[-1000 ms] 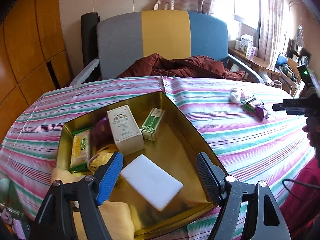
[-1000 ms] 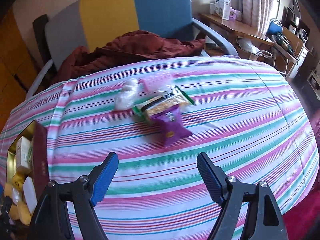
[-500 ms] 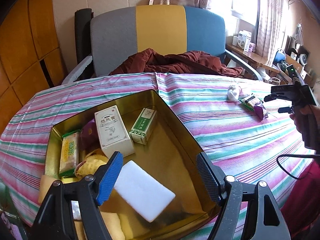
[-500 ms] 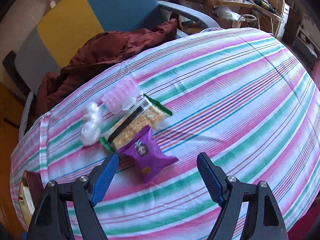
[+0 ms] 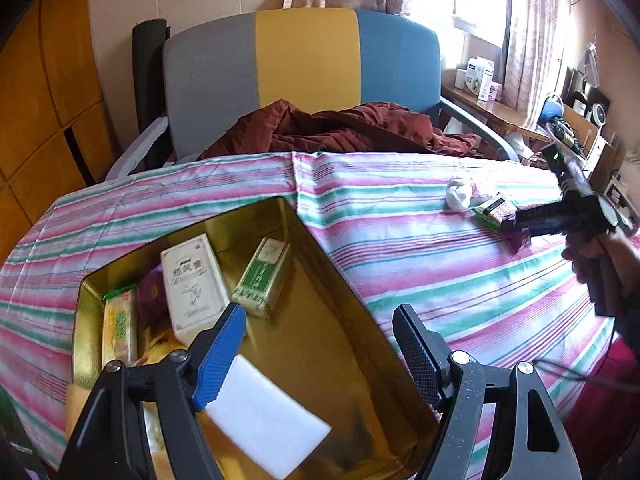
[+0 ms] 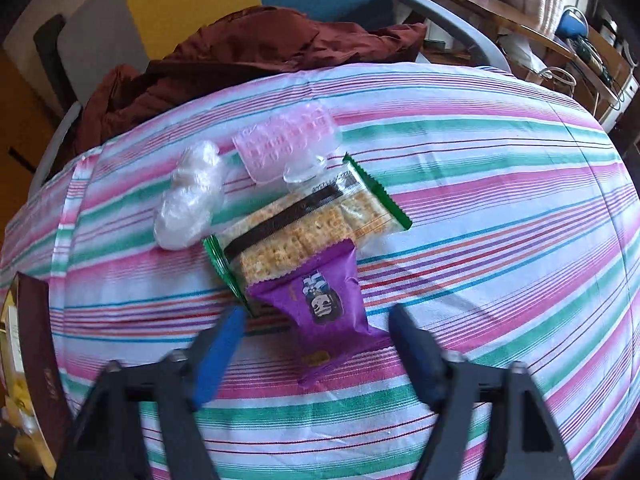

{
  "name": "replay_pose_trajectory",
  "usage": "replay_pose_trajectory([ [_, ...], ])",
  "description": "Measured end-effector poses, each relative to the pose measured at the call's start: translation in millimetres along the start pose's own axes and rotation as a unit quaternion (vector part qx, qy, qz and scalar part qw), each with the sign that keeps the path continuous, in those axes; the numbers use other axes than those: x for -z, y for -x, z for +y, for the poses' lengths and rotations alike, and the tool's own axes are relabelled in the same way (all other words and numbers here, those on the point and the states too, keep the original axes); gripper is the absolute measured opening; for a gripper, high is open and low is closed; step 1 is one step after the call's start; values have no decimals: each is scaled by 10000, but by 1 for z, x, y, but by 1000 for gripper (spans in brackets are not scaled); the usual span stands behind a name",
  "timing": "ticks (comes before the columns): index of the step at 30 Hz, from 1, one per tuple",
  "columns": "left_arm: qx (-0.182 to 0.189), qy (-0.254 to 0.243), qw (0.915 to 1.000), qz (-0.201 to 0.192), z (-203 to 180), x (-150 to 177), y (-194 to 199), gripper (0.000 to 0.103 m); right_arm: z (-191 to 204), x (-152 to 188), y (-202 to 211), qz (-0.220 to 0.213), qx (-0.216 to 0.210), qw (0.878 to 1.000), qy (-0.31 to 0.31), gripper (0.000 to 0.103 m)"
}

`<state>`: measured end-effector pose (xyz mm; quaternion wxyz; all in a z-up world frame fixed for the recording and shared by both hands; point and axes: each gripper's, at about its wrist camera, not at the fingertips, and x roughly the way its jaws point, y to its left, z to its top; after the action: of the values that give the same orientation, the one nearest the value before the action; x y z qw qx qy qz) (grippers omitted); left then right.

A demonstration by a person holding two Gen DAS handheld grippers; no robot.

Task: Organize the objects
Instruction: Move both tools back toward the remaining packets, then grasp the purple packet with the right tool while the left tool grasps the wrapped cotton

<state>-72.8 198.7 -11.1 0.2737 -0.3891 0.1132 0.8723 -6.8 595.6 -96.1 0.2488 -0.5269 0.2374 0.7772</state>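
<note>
The gold tin at the left side of the striped counter already holds two white boxes, a cracker pack and a white block. Four things are left out near the far right edge: a purple snack bag, a cracker pack, a pink pack and a clear bag. The right tool has just been closing around the purple snack bag, but its jaws do not squeeze it yet. The left tool waits spread over the tin, holding nothing.
</note>
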Motion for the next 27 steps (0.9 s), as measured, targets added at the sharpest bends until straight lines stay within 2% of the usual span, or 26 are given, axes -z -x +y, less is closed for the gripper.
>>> replay_pose_trajectory([
  [1, 16, -16, 10000, -14, -3, -2, 0, 77, 0, 2, -2, 16, 35, 10000, 25, 38],
  [8, 255, -157, 9995, -63, -30, -31, -11, 77, -7, 9, 12, -80, -45, 9999, 56, 37],
  [13, 418, -209, 9989, 58, -55, -50, -30, 77, -22, 7, 21, -166, -151, 9996, -181, 37],
  [27, 863, -732, 9928, 392, -135, -101, -119, 75, -36, 2, 33, -311, -292, 9982, -425, 37],
])
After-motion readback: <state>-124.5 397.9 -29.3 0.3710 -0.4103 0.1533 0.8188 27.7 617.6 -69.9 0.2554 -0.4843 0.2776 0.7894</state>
